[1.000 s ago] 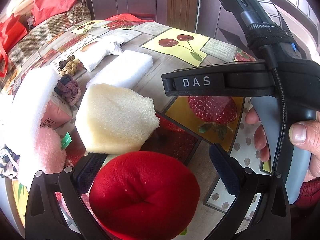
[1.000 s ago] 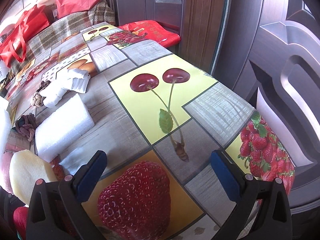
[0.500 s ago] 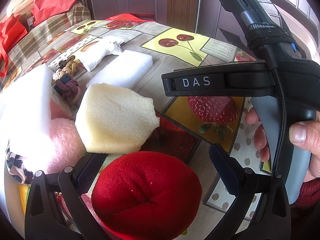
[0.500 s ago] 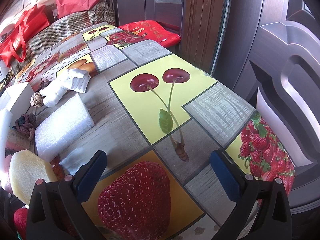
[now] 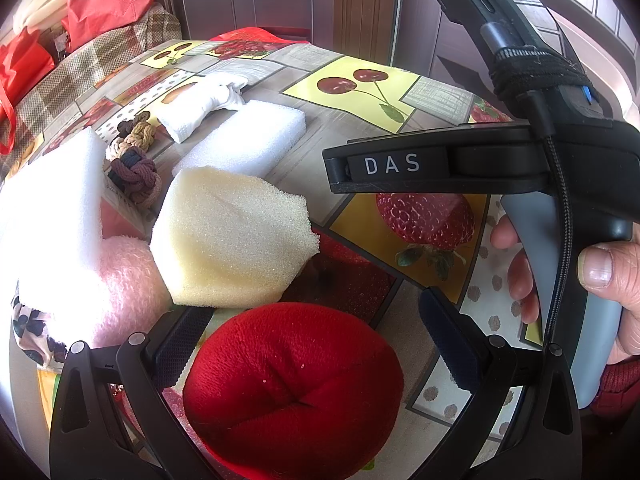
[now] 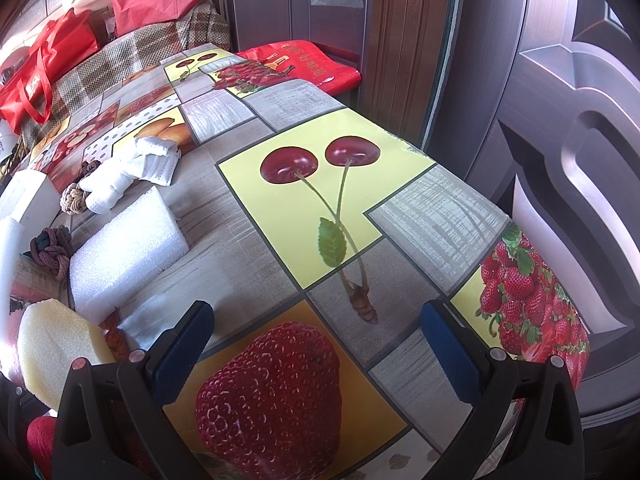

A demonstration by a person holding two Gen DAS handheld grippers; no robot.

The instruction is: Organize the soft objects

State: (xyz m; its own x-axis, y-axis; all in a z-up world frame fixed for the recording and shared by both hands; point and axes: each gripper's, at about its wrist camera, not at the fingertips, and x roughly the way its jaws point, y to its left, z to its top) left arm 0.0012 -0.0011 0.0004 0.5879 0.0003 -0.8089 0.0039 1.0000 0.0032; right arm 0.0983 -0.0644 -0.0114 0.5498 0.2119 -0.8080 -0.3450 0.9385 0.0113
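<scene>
The left claw [image 5: 316,336] is spread wide, gripping nothing, with a red plush cushion [image 5: 294,392] lying on the table [image 5: 320,148] between its fingers, close to the table's near edge; whether either pad touches the cushion, I cannot tell; just beyond the cushion sits a cream sponge [image 5: 232,236], touching a pink fluffy item [image 5: 128,280] on its left; a white foam slab [image 5: 52,208] leans over the pink item at the left edge; farther in lies a white foam block [image 5: 244,140], with a dark knotted cord [image 5: 134,174], a tan knotted cord [image 5: 134,136] and a white glove [image 5: 204,104] towards the far left of the table; the right claw [image 6: 316,340] is likewise released and empty, hovering over a printed strawberry [image 6: 272,396] on the fruit-patterned tablecloth near the right edge; in the left wrist view a hand [image 5: 600,272] holds its grey handle.
</scene>
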